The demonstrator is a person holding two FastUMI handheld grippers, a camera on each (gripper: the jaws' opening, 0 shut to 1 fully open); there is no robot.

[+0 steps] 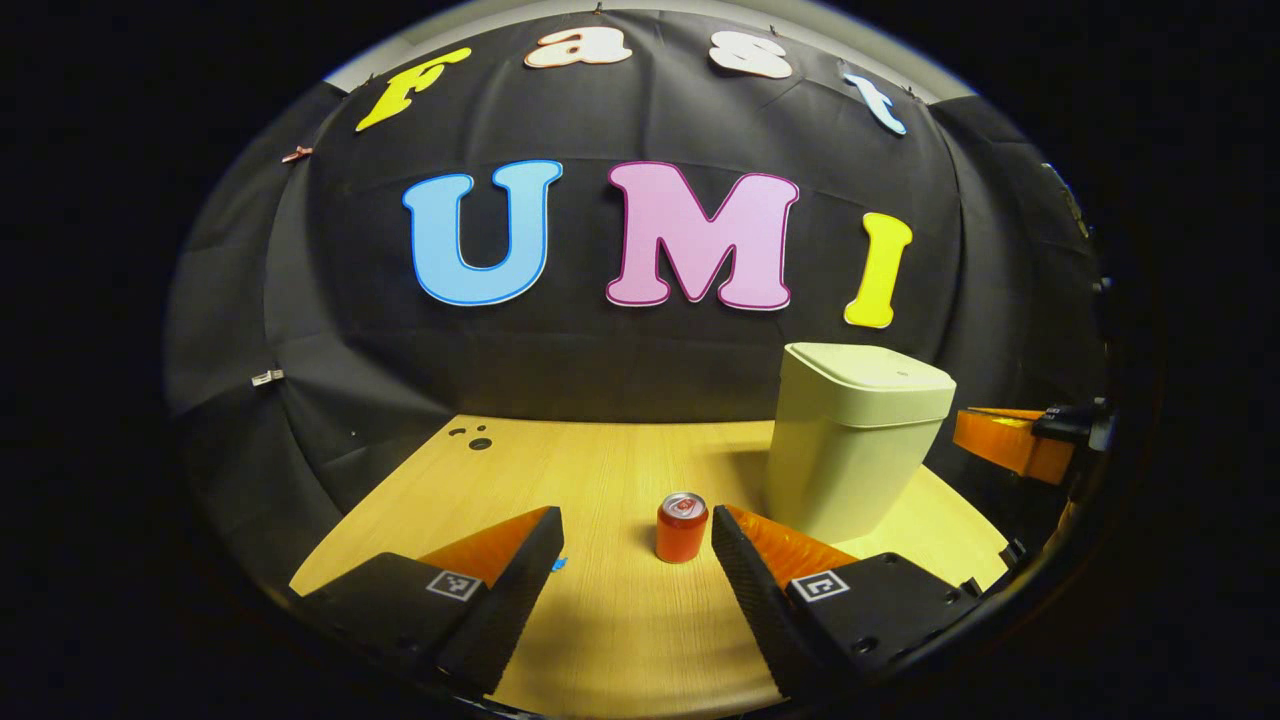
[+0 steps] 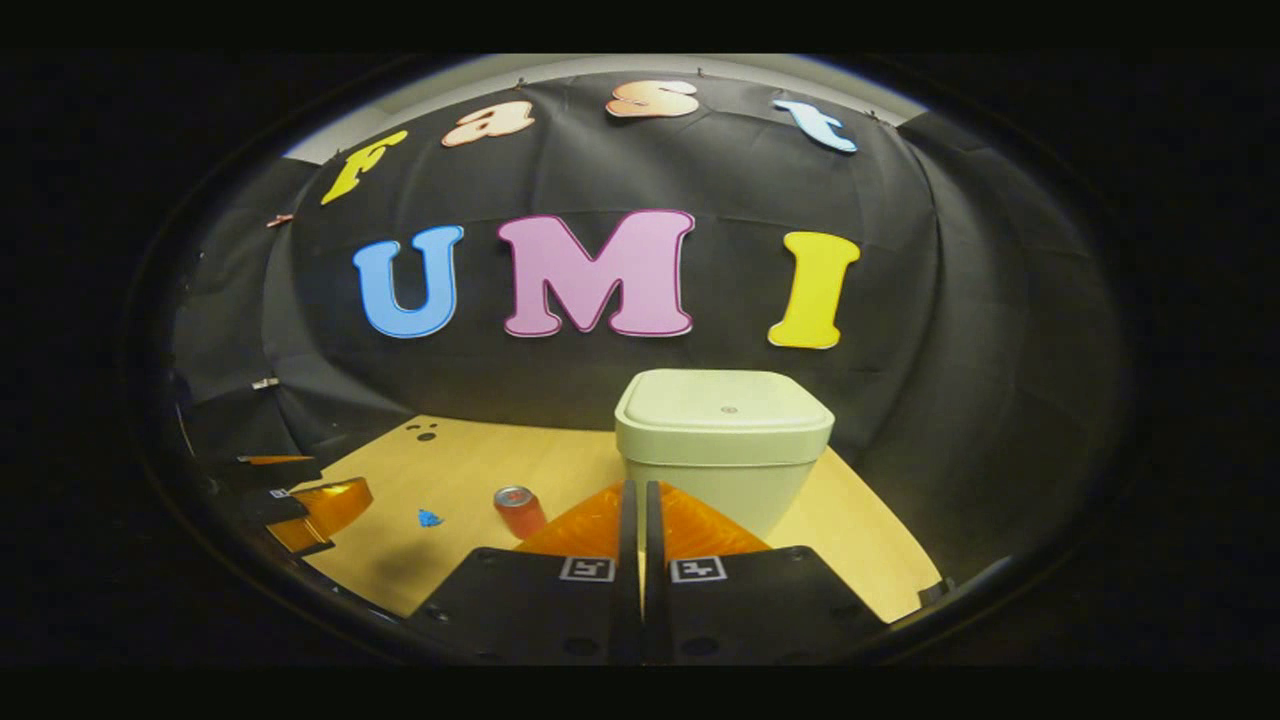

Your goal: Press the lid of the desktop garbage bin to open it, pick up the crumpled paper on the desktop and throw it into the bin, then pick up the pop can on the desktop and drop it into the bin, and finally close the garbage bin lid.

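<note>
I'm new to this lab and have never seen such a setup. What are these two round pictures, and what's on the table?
Each picture comes from a camera riding on a hand-held two-finger gripper, looking forward along its fingers. In the left gripper view, the left gripper is open, with a pop can standing on the wooden table between and beyond its fingers. In the right gripper view, the right gripper is shut, holding nothing, facing the garbage bin, whose lid is closed. A small blue scrap also lies on the table.
</note>
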